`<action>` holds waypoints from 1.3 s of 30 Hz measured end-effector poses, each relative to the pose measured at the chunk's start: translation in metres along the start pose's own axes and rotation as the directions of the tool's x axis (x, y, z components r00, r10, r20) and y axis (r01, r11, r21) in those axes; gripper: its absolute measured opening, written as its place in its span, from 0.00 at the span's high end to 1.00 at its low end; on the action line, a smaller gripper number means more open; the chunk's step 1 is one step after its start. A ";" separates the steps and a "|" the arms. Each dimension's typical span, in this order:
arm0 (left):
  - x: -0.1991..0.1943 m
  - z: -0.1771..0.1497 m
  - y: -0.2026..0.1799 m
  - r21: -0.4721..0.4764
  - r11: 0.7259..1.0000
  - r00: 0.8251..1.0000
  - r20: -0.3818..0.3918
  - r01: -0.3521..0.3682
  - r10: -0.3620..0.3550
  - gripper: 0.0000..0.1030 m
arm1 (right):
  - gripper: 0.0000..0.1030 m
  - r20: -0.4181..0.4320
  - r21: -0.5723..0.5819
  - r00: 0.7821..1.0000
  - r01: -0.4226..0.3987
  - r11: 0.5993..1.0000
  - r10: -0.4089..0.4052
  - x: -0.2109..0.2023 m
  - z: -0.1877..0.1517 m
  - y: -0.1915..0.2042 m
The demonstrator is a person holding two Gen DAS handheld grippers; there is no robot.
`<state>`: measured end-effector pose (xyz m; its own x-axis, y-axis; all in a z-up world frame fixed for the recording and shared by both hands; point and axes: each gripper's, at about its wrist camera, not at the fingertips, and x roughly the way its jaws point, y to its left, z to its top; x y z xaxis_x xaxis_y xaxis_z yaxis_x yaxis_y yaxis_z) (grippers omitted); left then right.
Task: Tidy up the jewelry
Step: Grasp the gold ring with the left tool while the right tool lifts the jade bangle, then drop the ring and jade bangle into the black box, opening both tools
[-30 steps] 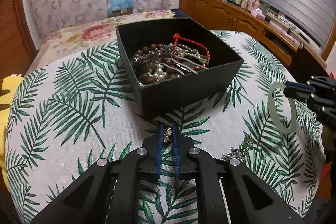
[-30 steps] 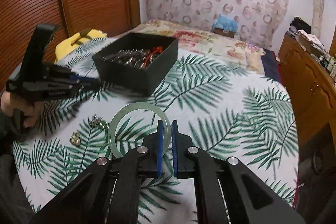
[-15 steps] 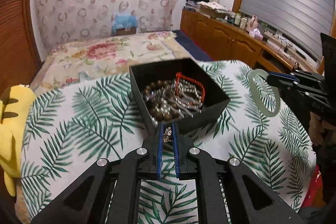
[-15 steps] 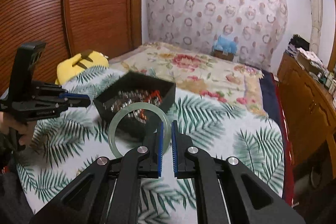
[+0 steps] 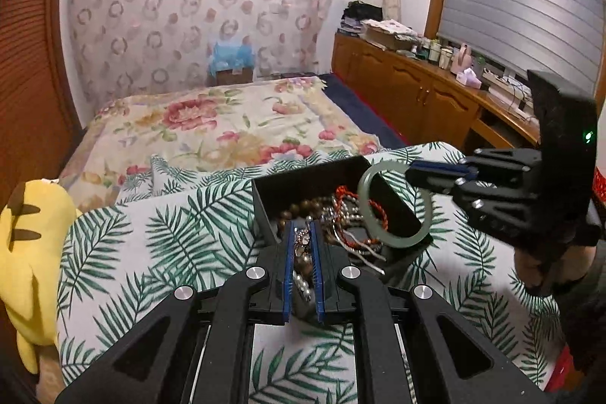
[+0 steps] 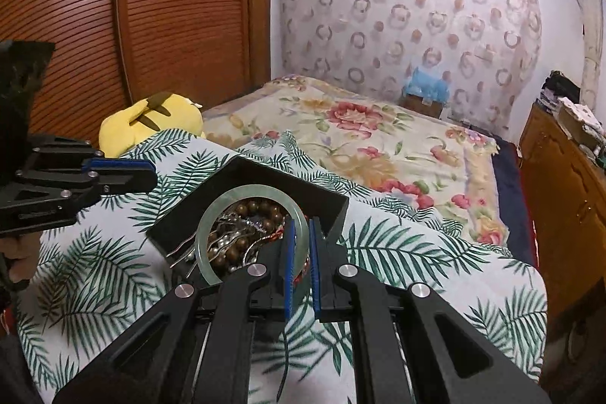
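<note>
A black open box (image 5: 303,182) (image 6: 265,177) sits on a palm-leaf cloth and holds brown beads (image 6: 261,211), pearls and a red cord bracelet (image 5: 342,195). My left gripper (image 5: 302,237) is shut on a small silver-and-stone jewel (image 5: 302,238) and hovers over the box's near side. My right gripper (image 6: 300,226) is shut on a pale green jade bangle (image 6: 212,214) (image 5: 394,241), held above the box. The right gripper also shows in the left wrist view (image 5: 435,169), and the left gripper in the right wrist view (image 6: 144,173).
A yellow plush toy (image 5: 30,248) (image 6: 151,120) lies at the cloth's left edge. A floral bedspread (image 5: 212,124) stretches behind the box. Wooden cabinets (image 5: 416,93) with clutter line the right wall. A slatted wooden door (image 6: 132,6) stands on the left.
Both grippers have risen and moved in over the box. The bangle now hangs above the box's contents, and the small jewel is over the box's near side.
</note>
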<state>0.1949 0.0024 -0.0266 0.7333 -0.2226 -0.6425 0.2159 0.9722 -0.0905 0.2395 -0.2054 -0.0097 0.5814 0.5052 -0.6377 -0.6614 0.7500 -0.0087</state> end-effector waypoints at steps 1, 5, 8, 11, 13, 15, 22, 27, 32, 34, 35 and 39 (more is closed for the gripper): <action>0.003 0.003 0.001 -0.004 1.000 1.000 -0.002 0.006 -0.006 0.93 | 0.92 -0.007 0.002 1.000 -0.006 1.000 0.006 0.005 0.001 0.000; 0.012 0.011 0.000 0.004 1.000 1.000 -0.006 0.007 -0.007 0.93 | 0.91 -0.026 -0.001 1.000 -0.018 1.000 0.018 0.015 0.001 0.004; 0.019 0.016 -0.003 0.015 1.000 1.000 -0.010 0.006 -0.006 0.93 | 0.91 -0.027 0.005 0.999 -0.021 1.000 0.021 0.017 0.001 0.004; 0.026 0.019 -0.004 0.020 1.000 1.000 -0.015 0.008 -0.008 0.93 | 0.91 -0.017 0.017 0.999 -0.034 0.999 0.034 0.014 0.002 0.002; 0.029 0.021 -0.004 0.021 1.000 1.000 -0.019 0.010 -0.009 0.93 | 0.91 -0.014 0.019 0.999 -0.037 0.999 0.037 0.012 0.002 0.002; 0.032 0.022 -0.006 0.022 1.000 1.000 -0.021 0.008 -0.008 0.93 | 0.91 -0.010 0.019 0.999 -0.038 0.999 0.038 0.009 0.001 0.001; 0.037 0.024 -0.007 0.020 1.000 1.000 -0.023 0.006 -0.005 0.92 | 0.91 -0.006 0.025 0.999 -0.039 0.999 0.040 -0.007 -0.009 0.004; 0.037 0.026 -0.007 0.020 1.000 1.000 -0.022 0.001 -0.001 0.84 | 0.91 -0.009 0.038 0.999 -0.042 0.998 0.042 -0.021 -0.020 0.007; 0.030 0.021 -0.008 0.023 1.000 1.000 -0.014 -0.003 0.003 0.71 | 0.91 -0.020 0.051 0.999 -0.043 0.998 0.044 -0.034 -0.035 0.011; 0.024 0.015 -0.010 0.025 1.000 1.000 -0.008 0.002 -0.002 0.65 | 0.91 -0.027 0.057 0.998 -0.048 0.997 0.049 -0.040 -0.043 0.014; 0.021 0.012 -0.011 0.027 1.000 1.000 -0.007 0.004 -0.004 0.63 | 0.91 -0.031 0.062 0.998 -0.052 0.997 0.054 -0.042 -0.046 0.015; 0.007 -0.007 -0.018 0.030 0.999 1.000 -0.008 0.013 -0.013 0.47 | 0.76 -0.057 0.077 0.996 -0.069 0.995 0.073 -0.049 -0.065 0.026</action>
<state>0.1915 -0.0157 -0.0348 0.7250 -0.2344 -0.6476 0.2449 0.9666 -0.0758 0.1628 -0.2388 -0.0286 0.5034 0.5338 -0.6794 -0.6612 0.7442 0.0949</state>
